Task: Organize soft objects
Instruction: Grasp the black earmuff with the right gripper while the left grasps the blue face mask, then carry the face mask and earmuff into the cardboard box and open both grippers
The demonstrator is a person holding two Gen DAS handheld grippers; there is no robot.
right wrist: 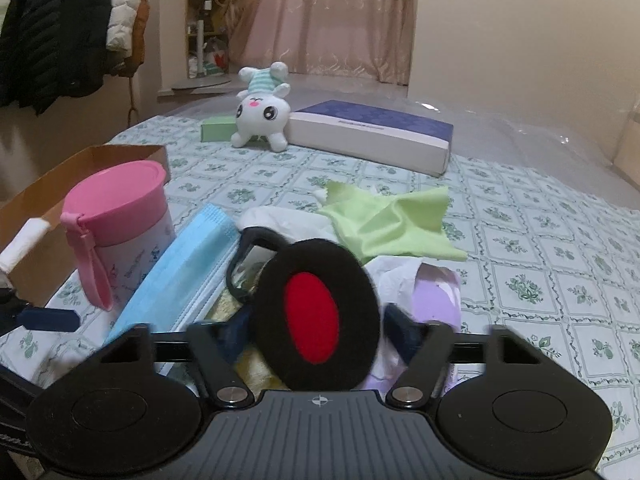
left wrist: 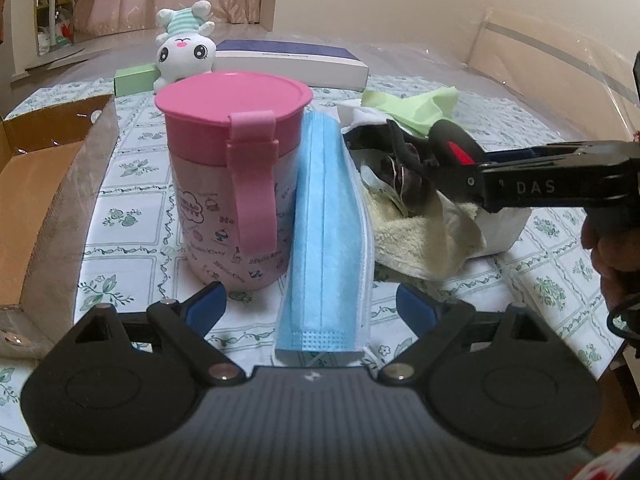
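Observation:
A stack of blue face masks (left wrist: 328, 236) lies on the patterned cloth between the fingers of my open left gripper (left wrist: 312, 304), touching a pink lidded cup (left wrist: 232, 200). Right of it is a pile of soft things: a cream towel (left wrist: 424, 240), a green cloth (left wrist: 416, 108) and black earmuffs with a red centre (right wrist: 316, 316). My right gripper (right wrist: 316, 332) has its fingers on either side of the earmuff pad, holding it up close to the camera; it also shows in the left wrist view (left wrist: 460, 168). The masks (right wrist: 180, 276) and green cloth (right wrist: 392, 224) show beyond it.
An open cardboard box (left wrist: 44, 184) stands at the left. A white plush bunny (left wrist: 184, 52), a small green box (left wrist: 134, 80) and a flat blue-and-white box (left wrist: 292, 60) lie at the far side. A lilac object (right wrist: 436, 296) sits in the pile.

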